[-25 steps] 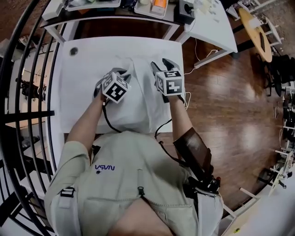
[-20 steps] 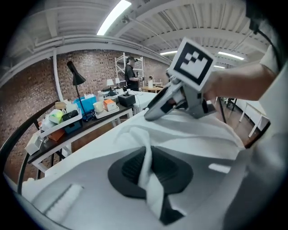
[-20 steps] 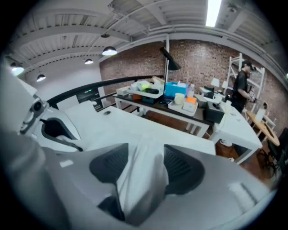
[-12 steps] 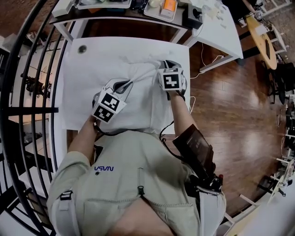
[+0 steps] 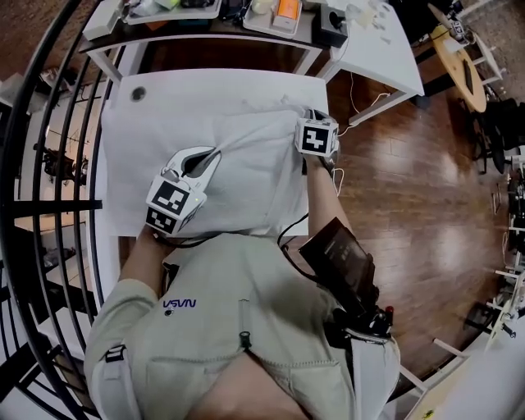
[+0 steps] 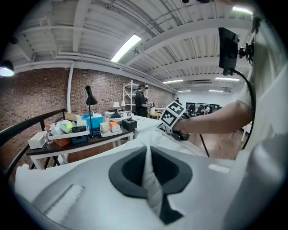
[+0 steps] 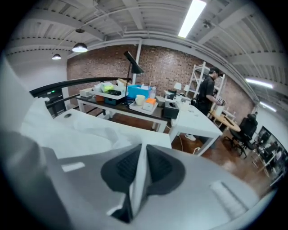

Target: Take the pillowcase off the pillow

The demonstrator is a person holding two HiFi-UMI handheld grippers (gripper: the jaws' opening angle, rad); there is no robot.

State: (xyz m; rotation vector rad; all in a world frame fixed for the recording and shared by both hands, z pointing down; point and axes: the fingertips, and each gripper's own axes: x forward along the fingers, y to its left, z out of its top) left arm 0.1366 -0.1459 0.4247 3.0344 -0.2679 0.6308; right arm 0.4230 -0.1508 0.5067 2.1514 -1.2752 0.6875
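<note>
A wooden floor (image 5: 410,205) spreads to the right of a white table (image 5: 119,131), and a curved black railing (image 5: 49,205) bounds it on the left. A person (image 5: 238,328) in a pale top stands at the table's near edge with a gripper in each hand. The white pillowcase (image 5: 254,193) lies over the near and right part of the table and reaches the edge at the person's chest. The pillow inside cannot be told apart from its cover.

Beyond the table stands a desk (image 5: 246,33) crowded with trays. The left gripper (image 5: 215,153) is raised over the middle of the cloth and points toward the far right. It is clamped on a narrow pinch of pillowcase, which the left gripper view shows pressed between its dark pads. The right gripper (image 5: 305,115) is near the table's far right corner. Its jaws have just been closing, and they now pinch a thin upright fold of the same white cloth.

A ridge of cloth runs taut from one gripper to the other, and the cloth around it is pulled into creases. An orange box (image 5: 283,10) sits in one of the desk's trays. A small round hole (image 5: 138,93) marks the table's far left corner.
</note>
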